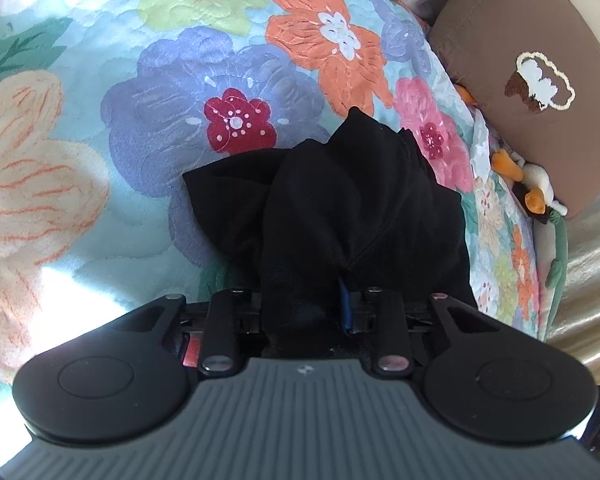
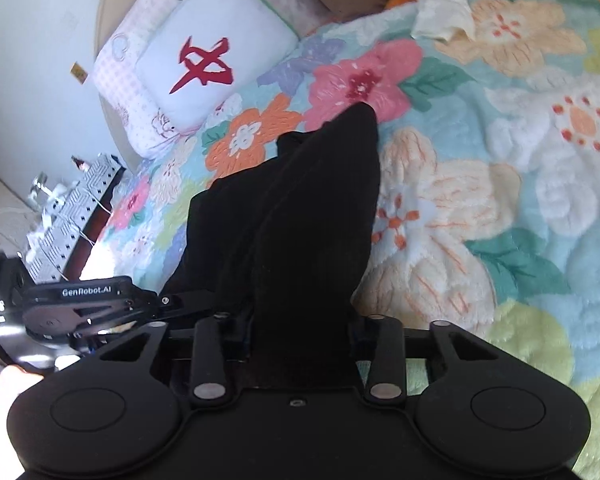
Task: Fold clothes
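Observation:
A black garment [image 1: 328, 208] hangs bunched over a floral quilt [image 1: 100, 128]. My left gripper [image 1: 306, 308] is shut on one part of it; the cloth covers the fingertips. In the right wrist view the same black garment [image 2: 300, 216] drapes forward from my right gripper [image 2: 300, 336], which is shut on it, with its fingertips hidden by the cloth. The left gripper's body [image 2: 88, 304] shows at the left of the right wrist view, close beside the right one. Both hold the garment lifted above the floral quilt [image 2: 500, 200].
A brown cushion [image 1: 520, 80] and a small stuffed toy [image 1: 536, 188] lie at the quilt's right edge. A white pillow with a red character [image 2: 208, 64] lies at the head of the bed. A cream cloth [image 2: 444, 12] lies farther back. A metal object [image 2: 72, 212] stands beside the bed.

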Demonstrator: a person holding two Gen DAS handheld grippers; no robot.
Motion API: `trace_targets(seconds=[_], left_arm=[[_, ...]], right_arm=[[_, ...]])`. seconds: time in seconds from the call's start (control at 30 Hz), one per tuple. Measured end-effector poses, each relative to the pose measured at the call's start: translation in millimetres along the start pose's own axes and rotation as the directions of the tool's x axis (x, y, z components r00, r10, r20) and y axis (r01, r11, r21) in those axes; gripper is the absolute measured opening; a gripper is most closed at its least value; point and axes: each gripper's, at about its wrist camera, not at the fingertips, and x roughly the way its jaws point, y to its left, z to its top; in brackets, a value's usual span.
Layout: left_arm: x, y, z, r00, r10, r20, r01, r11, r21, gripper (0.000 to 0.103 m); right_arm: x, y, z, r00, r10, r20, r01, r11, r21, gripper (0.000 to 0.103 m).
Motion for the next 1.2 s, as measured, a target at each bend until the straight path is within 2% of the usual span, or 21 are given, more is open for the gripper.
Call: trace_targets(seconds=[0.13,0.2,0.27,0.37,0.4,0.43,0.5,0.57,0.63,0.67,0.8,0.9,1.0,1.2], left_arm=[[-1.9,-7.2,-2.2,1.0,0.027,0.012,-0.028,0.999,0.047,0.029],[-3.4,-10.3,-1.9,0.999,0.038,0.013,-0.039,0.996,0.078,0.031],[-8.7,-13.2,-2.1,0.998,0.056,0.015,-0.057,0.995,0.085,0.037],[-28.3,-32.7,-10.9,0.989,0.142,0.036,-0.147,0.971,0.191,0.054],[-36.2,-41.4,-15.4,0.98,0.193,0.05,-0.199,0.951,0.235,0.06],[-44.9,-51.8,-21.0,0.964,0.257,0.07,-0.266,0.919,0.292,0.066],[-64.9,-69.4,-35.1,0.936,0.331,0.118,-0.351,0.855,0.382,0.074],[-84.0,-84.9,-52.3,0.913,0.367,0.177,-0.407,0.798,0.445,0.081],[-97.7,-97.2,-67.6,0.901,0.387,0.195,-0.431,0.763,0.481,0.086],[-103.9,-102.8,-74.9,0.902,0.388,0.19,-0.43,0.758,0.49,0.086],[-122.2,-113.4,-100.0,0.922,0.366,0.127,-0.38,0.79,0.48,0.087],[-132.6,-118.8,-115.7,0.933,0.344,0.107,-0.352,0.806,0.477,0.087],[-141.1,-118.7,-122.1,0.928,0.359,0.104,-0.365,0.814,0.452,0.087],[-153.0,-130.5,-128.7,0.914,0.38,0.141,-0.4,0.788,0.468,0.09]], right_arm=[[-2.9,19.3,2.2,0.997,-0.075,0.005,0.075,0.991,-0.111,0.038],[-3.7,25.3,3.3,0.994,-0.112,0.004,0.111,0.982,-0.151,0.044],[-6.3,24.2,5.1,0.99,-0.14,-0.007,0.138,0.981,-0.133,0.057],[-23.8,26.2,7.9,0.985,-0.172,-0.015,0.169,0.979,-0.115,0.06],[-32.6,30.4,9.1,0.979,-0.205,-0.005,0.202,0.972,-0.123,0.06],[-42.8,35.2,10.1,0.973,-0.231,0.008,0.23,0.964,-0.133,0.062],[-66.5,47.5,11.4,0.961,-0.274,0.049,0.278,0.949,-0.148,0.067],[-88.2,62.9,12.3,0.942,-0.326,0.074,0.334,0.928,-0.164,0.082],[-107.7,78.5,9.8,0.932,-0.349,0.095,0.361,0.912,-0.196,0.083],[-116.1,86.3,7.3,0.931,-0.352,0.098,0.365,0.905,-0.217,0.084],[-143.8,110.3,-11.5,0.934,-0.35,0.075,0.356,0.886,-0.299,0.087],[-156.8,117.2,-27.7,0.928,-0.365,0.071,0.368,0.875,-0.314,0.087],[-164.6,116.4,-37.9,0.922,-0.384,0.061,0.383,0.873,-0.301,0.087],[-180.4,118.5,-40.7,0.915,-0.396,0.073,0.4,0.871,-0.285,0.088]])
